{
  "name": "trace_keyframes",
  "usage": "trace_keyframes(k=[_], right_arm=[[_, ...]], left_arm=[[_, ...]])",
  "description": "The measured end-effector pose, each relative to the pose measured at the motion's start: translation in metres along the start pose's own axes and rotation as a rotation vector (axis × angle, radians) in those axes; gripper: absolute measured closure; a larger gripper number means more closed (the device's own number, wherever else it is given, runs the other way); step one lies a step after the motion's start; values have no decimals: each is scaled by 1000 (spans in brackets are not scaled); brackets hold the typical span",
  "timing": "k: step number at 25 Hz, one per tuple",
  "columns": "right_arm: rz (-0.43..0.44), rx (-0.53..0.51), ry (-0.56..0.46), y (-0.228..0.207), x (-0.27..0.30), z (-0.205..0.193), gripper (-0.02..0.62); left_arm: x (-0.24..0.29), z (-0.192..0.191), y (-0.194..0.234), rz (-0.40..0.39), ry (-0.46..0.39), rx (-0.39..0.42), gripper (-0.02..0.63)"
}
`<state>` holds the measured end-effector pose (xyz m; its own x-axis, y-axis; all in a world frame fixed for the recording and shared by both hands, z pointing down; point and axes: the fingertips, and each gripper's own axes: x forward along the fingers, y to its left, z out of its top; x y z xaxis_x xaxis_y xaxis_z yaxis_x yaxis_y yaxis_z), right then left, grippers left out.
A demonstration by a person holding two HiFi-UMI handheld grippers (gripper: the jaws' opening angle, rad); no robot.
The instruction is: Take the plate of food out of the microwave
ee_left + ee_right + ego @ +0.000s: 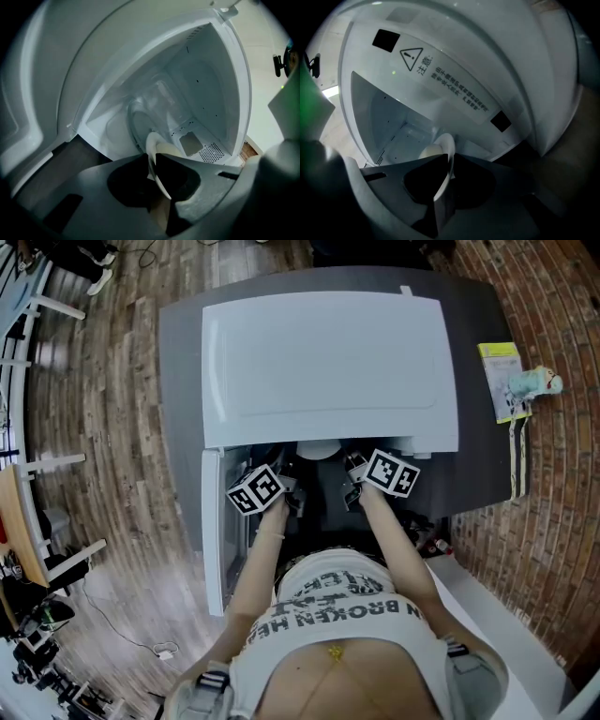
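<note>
Two grippers, one plate: my left gripper (pixel 151 157) pinches the left rim of the white plate (pixel 152 143), and my right gripper (pixel 449 158) pinches the right rim. The plate sits near the front of the open microwave (pixel 328 362), holding pale food (pixel 169 150). A label (pixel 445 86) on the frame (warning triangle) reads "注意"; its smaller lines are too small to read.

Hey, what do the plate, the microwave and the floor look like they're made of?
The plate: probably glazed ceramic, maybe melamine; smooth glossy white rim.
The microwave: white painted metal or plastic shell, smooth satin sheen.
The floor: wood or wood-look planks, varied brown grain.
</note>
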<state>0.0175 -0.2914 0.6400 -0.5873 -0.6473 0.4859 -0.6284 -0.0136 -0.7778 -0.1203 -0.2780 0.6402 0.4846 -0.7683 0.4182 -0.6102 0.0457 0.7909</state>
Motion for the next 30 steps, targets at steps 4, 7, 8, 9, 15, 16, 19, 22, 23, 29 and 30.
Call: trace_keyframes(k=[4, 7, 8, 9, 15, 16, 19, 22, 23, 29, 30], right_arm=[[17, -15, 4, 6, -8, 0, 554], [27, -6, 9, 8, -12, -1, 554], [28, -2, 13, 9, -14, -2, 554], [30, 2, 16, 10, -16, -4, 554], [32, -35, 32, 16, -32, -6, 554], [37, -39, 32, 17, -35, -6, 554], [57, -42, 35, 18, -45, -4, 554], [68, -49, 50, 13, -56, -4, 554], [72, -55, 56, 12, -60, -3, 554], [110, -75, 89, 7, -79, 1, 552], [117, -79, 96, 6, -82, 2, 552]], left_arm=[[-9, -1, -8, 4, -21, 19, 549], [-15, -1, -14, 3, -35, 28, 549], [-18, -2, -15, 3, -37, 29, 549], [-20, -3, -16, 6, -39, 32, 549], [-35, -9, -29, 23, -58, 59, 549], [-37, -11, -32, 23, -62, 56, 549], [-43, -18, -37, 40, -82, 52, 549], [-46, -30, -47, 47, -97, 50, 549], [-47, -33, -50, 47, -103, 50, 549], [-54, -51, -64, 91, -156, 68, 549], [-55, -53, -69, 89, -169, 57, 549]])
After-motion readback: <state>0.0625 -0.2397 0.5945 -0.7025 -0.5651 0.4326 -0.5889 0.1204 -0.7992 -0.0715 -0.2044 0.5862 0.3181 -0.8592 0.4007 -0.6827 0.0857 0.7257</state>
